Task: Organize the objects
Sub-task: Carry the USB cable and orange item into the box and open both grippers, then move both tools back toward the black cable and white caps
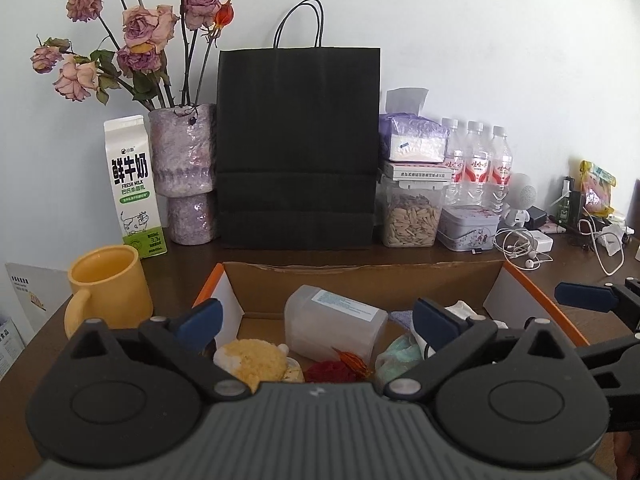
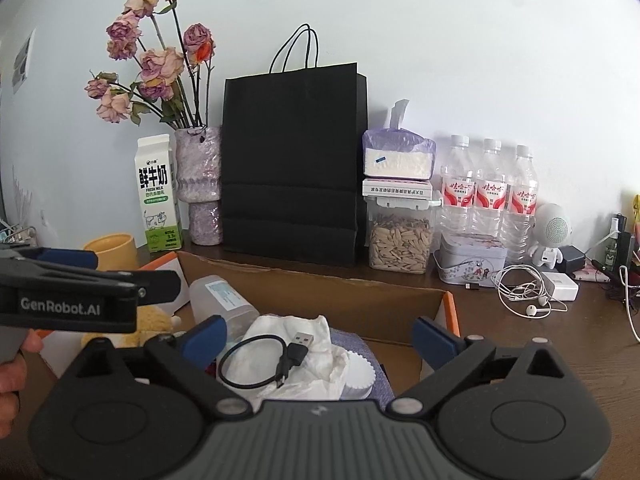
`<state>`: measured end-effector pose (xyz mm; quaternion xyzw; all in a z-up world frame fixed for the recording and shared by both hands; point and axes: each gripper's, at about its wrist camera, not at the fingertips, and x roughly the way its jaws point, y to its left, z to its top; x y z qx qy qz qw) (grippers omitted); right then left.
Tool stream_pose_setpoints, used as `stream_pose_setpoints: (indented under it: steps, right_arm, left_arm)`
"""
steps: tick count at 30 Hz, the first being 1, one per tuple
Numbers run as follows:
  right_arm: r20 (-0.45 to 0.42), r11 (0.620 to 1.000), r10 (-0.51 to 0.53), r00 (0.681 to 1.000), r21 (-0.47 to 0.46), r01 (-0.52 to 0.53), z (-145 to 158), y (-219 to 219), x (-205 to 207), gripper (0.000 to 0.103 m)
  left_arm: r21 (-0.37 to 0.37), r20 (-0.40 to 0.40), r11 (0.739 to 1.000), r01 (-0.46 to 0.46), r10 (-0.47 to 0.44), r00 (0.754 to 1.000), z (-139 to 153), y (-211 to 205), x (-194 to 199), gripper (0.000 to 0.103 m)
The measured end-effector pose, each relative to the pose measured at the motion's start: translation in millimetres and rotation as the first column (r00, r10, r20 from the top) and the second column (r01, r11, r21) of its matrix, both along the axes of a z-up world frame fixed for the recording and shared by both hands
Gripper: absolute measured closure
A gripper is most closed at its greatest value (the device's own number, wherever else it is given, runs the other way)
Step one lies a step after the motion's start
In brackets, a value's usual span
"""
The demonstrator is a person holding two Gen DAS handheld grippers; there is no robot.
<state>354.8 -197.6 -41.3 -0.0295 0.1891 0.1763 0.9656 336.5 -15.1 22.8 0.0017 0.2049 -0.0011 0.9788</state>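
I kept both hand-held grippers over the cardboard box (image 1: 360,276) on the worktop (image 2: 560,340). The left hand-held gripper (image 1: 318,322) stood wide apart and held nothing, above the clear plastic container (image 1: 336,326) inside the box. The right hand-held gripper (image 2: 320,338) was also apart and empty, above the black USB cable (image 2: 256,364) on the white tissue (image 2: 320,364) in the box.

Soft, even daylight, fairly bright; source not visible. White wall (image 1: 480,40) mildly washed out, no hard glare. Black paper bag (image 1: 298,148) reads near-featureless, folds barely visible. Faint soft shadows behind bag and bottles (image 2: 488,192). Strong fisheye bending, dark vignette in corners. Near tool body slightly soft; background labels fairly sharp. No motion blur.
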Motion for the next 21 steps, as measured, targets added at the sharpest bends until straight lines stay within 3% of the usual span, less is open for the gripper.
stream_pose_setpoints:
  steps: [21]
  right_arm:
    - [0.071, 0.998, 0.05, 0.996, -0.044, -0.047, 4.5, 4.3, -59.0, 0.0]
  left_arm:
    - [0.002, 0.021, 1.0, -0.011, 0.011, 1.0, 0.4, 8.3, -50.5, 0.0]
